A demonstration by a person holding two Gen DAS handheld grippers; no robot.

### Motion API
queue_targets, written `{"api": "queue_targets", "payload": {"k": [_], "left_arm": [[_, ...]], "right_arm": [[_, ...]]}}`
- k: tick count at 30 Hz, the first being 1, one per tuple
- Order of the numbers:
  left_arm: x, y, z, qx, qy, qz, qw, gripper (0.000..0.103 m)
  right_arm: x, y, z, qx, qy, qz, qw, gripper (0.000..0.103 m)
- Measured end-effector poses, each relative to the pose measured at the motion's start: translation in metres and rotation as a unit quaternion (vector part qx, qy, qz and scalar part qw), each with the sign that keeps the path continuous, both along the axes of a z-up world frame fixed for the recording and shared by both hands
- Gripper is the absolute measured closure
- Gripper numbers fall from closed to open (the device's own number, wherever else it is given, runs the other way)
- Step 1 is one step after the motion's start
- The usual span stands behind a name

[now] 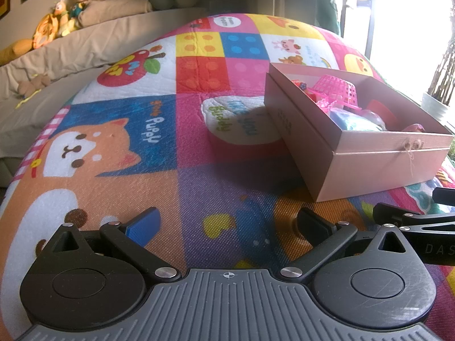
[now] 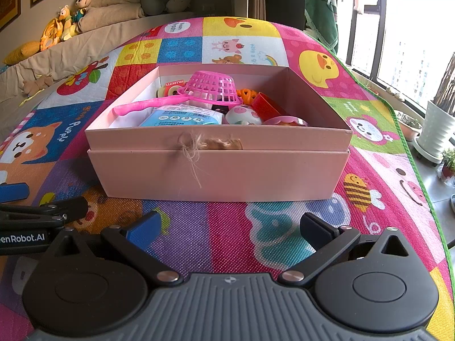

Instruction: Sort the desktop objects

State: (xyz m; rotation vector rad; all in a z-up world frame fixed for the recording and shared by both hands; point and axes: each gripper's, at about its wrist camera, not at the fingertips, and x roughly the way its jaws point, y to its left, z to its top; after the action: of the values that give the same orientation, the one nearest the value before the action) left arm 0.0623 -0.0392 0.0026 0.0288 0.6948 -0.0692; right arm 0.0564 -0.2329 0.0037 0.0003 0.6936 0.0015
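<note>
A bright patchwork cartoon play mat (image 2: 378,170) covers the whole working surface, with a beige-sheeted bed (image 1: 85,42) along its far left side. On the mat sits a wide, shallow pink cardboard box (image 2: 221,176) with a frayed twine tie on its near wall, directly ahead of the right tongs (image 2: 230,228) and off to the right of the left tongs (image 1: 227,224).

Everything to be sorted appears to be already inside that box. The largest piece is a pink plastic mesh scoop with a long handle (image 2: 210,89), lying upside down across the pile; below it is a light blue wipes packet (image 2: 182,118), then a red plastic cup (image 2: 267,105), a round pig-faced toy (image 2: 246,115), an orange ring-like toy (image 2: 246,94) and, at the near right, a pink rimmed piece that may be a small bowl, though only its edge shows.

Both tongs stand spread wide with nothing between them, low over bare mat near the box. No loose object shows on the mat in either view.

The likely trouble is the scoop: it rides high, above the rim, so a nudge to the box or a reach among the toys could tip it out. The light box could also slide on the mat if pushed.
</note>
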Motion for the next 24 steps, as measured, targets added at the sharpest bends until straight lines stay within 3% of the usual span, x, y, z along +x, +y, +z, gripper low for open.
{"api": "queue_targets", "payload": {"k": [21,24], "left_arm": [[0.0027,-0.0006,0.0008,-0.011,-0.001,0.005,0.9999,0.0],[-0.001,-0.007,0.0003,0.011,-0.003,0.003,0.9999,0.0]], "right_arm": [[0.001,0.001,0.0002,-0.01,-0.002,0.004,1.0,0.0],[-0.0017,-0.008,0.0008,0.017,-0.002,0.004,1.0,0.0]]}}
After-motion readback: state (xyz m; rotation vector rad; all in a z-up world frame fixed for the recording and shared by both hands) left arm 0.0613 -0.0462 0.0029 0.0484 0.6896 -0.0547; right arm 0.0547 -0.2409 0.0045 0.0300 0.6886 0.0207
